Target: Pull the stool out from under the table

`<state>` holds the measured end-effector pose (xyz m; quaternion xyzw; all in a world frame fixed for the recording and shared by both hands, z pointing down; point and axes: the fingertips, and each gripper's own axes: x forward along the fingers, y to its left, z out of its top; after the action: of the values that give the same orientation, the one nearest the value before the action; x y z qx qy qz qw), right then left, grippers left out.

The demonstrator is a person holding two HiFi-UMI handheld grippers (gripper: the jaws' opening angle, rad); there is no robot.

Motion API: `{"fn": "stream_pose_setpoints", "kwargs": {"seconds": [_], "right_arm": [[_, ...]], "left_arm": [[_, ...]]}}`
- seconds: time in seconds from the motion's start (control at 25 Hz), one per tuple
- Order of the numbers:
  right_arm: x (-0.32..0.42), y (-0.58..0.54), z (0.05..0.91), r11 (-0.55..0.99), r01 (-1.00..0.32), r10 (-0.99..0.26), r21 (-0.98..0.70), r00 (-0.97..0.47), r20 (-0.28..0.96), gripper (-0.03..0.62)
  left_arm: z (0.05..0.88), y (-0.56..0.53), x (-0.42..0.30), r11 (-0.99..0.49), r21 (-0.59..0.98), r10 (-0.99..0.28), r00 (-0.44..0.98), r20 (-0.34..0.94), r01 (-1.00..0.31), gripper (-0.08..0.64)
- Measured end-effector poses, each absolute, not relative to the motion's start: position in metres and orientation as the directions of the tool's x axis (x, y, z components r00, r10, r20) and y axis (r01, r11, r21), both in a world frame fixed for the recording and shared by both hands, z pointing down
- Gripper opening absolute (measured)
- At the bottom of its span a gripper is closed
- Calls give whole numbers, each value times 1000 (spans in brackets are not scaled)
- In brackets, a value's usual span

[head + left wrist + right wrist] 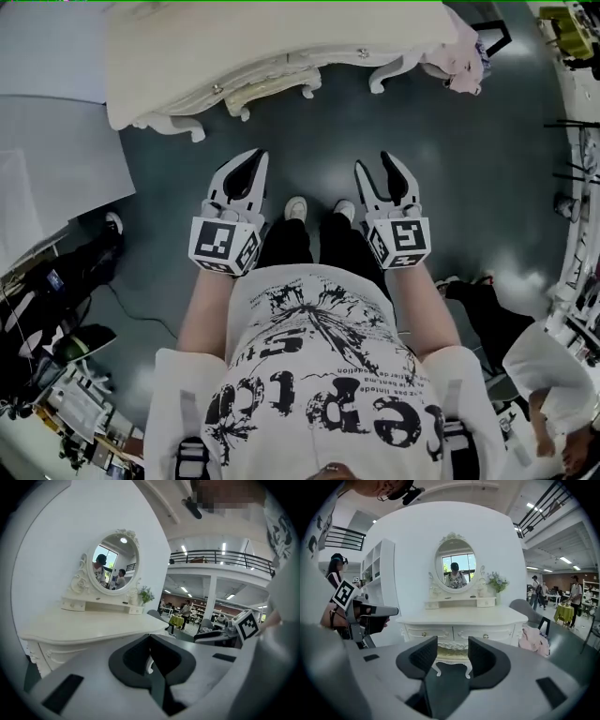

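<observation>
Under the table (234, 37), well ahead of both tongs and touched by neither: the stool (452, 654), cream seat and curved legs tucked in beneath the drawer front. In the right gripper view, framed straight ahead in the gap of the right tongs (452, 644), seat just below the table's carved apron, two front legs showing under it. Right tongs released, pads well apart, nothing between them but that far-off sight of the stool. Left tongs (150, 641) clenched, pads closed to a thin slit and empty; a sliver of white through the slit, too small to tell what. In the left gripper view, table beyond the tips and off to the left, oval mirror (115, 562) on top, stool itself not made out behind the jaws. In the head view, both tongs held out side by side above the dark floor (450, 159), apart from each other, shoes (296, 208) between them and just short of their tips. Stool there ahead of the left tongs' tip and a little toward the right tongs' side, nearer the left pair than the right. Beyond the right tongs and outward of them, at the table's end, a pink bundle (461, 56).
</observation>
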<state>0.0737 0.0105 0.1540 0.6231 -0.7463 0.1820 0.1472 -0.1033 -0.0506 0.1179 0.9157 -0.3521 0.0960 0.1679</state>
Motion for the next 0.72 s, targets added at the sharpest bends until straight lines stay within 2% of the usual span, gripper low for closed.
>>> {"fn": "stream_pose_setpoints", "kwargs": {"seconds": [0.32,0.72], "right_arm": [[86,-84,273,312,-940,-778,-137,-335,531,201],[110,-168,493,487,-867,-624,-105,-429,654,227]], "left_arm": [[198,-84,-112,-502,242,-749,558,358,-830,20],[355,-116,-96,-226,242,-874,307,377,-943,20]]}}
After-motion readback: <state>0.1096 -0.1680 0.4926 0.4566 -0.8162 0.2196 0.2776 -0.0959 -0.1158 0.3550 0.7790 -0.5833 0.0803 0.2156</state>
